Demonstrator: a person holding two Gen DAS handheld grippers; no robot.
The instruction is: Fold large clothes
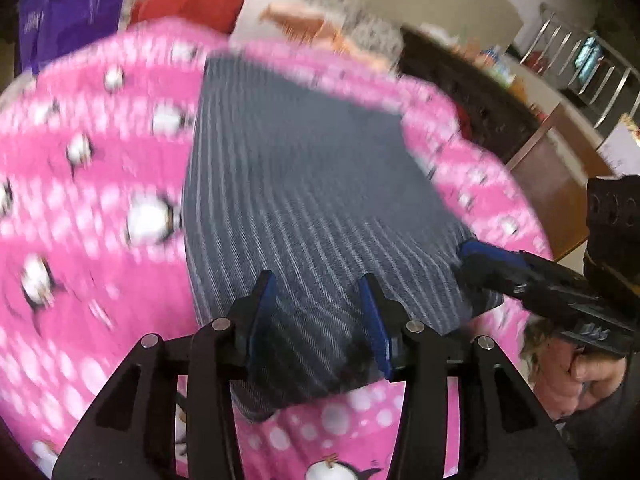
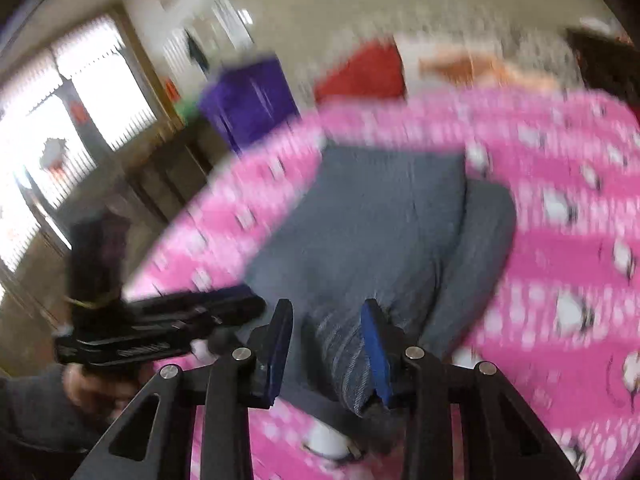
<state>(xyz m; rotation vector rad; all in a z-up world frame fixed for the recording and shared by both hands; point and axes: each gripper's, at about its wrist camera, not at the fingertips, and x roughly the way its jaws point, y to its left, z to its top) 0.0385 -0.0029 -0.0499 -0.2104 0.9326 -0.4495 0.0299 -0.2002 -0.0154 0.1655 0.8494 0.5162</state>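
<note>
A grey striped garment [image 1: 312, 184] lies folded into a long panel on a pink penguin-print blanket [image 1: 100, 184]. My left gripper [image 1: 318, 316] hovers over its near end. The jaws stand apart and the cloth runs flat between them without bunching. My right gripper [image 1: 476, 256] is at the garment's right edge. In the right wrist view, a raised fold of the garment [image 2: 348, 352] sits between the fingers of my right gripper [image 2: 328, 336], pinched against the blue pad [image 2: 376, 344]. The left gripper [image 2: 252, 304] shows at that view's left, its jaws unreadable there.
A purple bag [image 1: 68, 12] and a red item [image 1: 196, 0] lie beyond the blanket's far edge. Wooden furniture [image 1: 560, 184] stands to the right, and a bright window [image 2: 60, 120] is off to the left. A person's hand [image 1: 580, 376] holds the right gripper. Both views are motion-blurred.
</note>
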